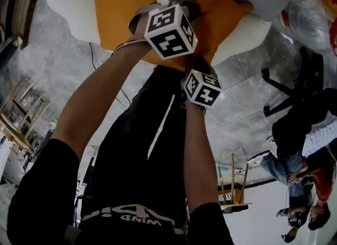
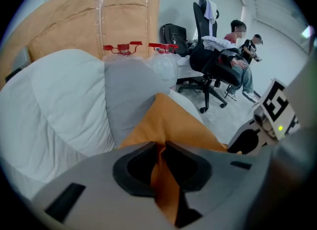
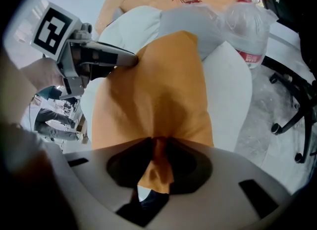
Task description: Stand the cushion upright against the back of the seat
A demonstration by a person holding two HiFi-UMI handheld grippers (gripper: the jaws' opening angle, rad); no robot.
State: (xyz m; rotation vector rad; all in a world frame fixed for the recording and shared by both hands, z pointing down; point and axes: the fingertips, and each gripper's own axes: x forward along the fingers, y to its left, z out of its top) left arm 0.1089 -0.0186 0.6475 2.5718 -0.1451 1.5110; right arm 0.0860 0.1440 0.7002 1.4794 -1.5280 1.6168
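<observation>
While pinched at its near edge, cushion (image 3: 158, 90): orange, stretching ahead of fingers (image 3: 124, 167) over white seat (image 2: 59, 100), seemingly not upright.
left gripper (image 2: 161, 147): fingers narrow, clamping cushion cloth.
right gripper (image 3: 159, 142): fingers narrow, clamping a fold.
risk: thin cloth slipping free during lift; cushion flopping back.

Orange cushion (image 3: 153, 90), white seat (image 2: 59, 100) with a seemingly grey back pad (image 2: 129, 100), black-and-white square-marked cubes (image 1: 171, 30).
</observation>
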